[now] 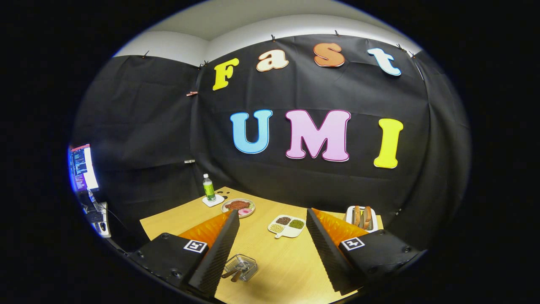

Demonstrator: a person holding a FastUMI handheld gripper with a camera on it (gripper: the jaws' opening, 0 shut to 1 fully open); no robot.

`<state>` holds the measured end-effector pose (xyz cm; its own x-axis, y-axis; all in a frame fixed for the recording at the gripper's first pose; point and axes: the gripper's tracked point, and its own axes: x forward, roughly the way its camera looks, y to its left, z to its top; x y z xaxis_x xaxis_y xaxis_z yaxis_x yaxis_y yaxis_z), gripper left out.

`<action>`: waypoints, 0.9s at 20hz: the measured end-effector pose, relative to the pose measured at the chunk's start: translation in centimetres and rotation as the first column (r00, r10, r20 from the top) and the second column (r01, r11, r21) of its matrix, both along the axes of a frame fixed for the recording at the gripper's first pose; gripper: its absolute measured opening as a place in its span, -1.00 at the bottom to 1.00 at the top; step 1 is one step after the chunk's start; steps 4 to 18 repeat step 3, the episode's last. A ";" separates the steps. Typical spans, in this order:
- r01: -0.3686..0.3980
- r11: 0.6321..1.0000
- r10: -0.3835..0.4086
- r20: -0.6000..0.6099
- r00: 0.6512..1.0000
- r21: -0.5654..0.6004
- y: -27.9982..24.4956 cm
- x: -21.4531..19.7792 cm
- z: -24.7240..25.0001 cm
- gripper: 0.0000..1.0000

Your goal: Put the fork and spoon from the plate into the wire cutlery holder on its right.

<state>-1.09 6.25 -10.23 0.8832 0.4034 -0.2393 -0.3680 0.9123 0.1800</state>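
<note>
The table (261,249) looks like pale matt wood. The wire cutlery holder (240,266) is shiny metal, with what may be wooden handles inside. The gripper (272,249), jaws apart, has ribbed matt black fingers (223,249).

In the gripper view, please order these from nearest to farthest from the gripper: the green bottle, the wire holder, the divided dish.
The gripper is open.
1. Wire holder, between the fingers, beside the left one.
2. Divided dish, just ahead of the fingertips.
3. Green bottle, far beyond the left finger, by the wall.

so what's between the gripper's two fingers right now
In the gripper view, bare table lies between the open fingers, with the wire cutlery holder close beside one finger, wooden handles sticking out.
</note>
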 end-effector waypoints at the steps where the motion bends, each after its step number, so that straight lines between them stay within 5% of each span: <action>1: 0.003 1.000 -0.003 0.001 1.000 -0.001 0.0 0.2 0.0 0.97; 18: 0.005 1.000 -0.005 -0.005 1.000 -0.005 -0.1 0.1 -0.3 0.97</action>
